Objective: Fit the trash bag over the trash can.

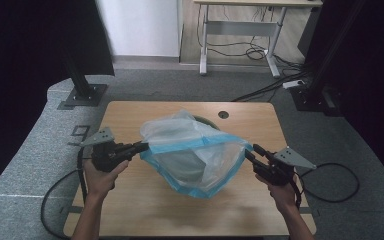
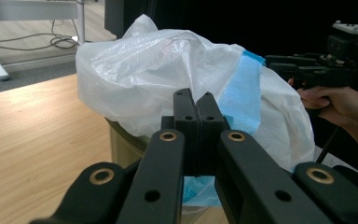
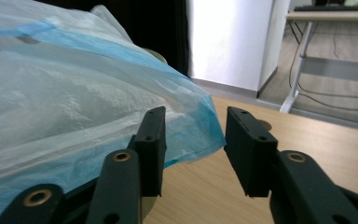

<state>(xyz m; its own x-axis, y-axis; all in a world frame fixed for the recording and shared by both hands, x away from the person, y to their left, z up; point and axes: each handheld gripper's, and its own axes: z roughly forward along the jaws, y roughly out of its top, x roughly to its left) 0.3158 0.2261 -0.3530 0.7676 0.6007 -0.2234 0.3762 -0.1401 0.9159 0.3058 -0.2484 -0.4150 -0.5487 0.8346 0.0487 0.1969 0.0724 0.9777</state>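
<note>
A translucent white plastic bag [image 1: 195, 150] with a blue rim is draped over a round olive bin [image 1: 207, 121] in the middle of the wooden table [image 1: 145, 205]. My left gripper [image 1: 145, 146] is at the bag's left edge. In the left gripper view its jaws [image 2: 196, 100] are pressed together on the bag [image 2: 158, 70], with blue rim hanging beneath and the bin [image 2: 123, 144] behind. My right gripper [image 1: 252, 151] is at the bag's right corner. Its jaws [image 3: 193, 126] stand open, with the blue corner of the bag [image 3: 74, 93] reaching into the gap.
A round cable hole [image 1: 223, 114] is in the table's far side. Cables [image 1: 330, 180] trail off both table sides onto grey carpet. Black stands [image 1: 82, 90] flank the table, and a white-legged desk [image 1: 240, 30] stands farther back.
</note>
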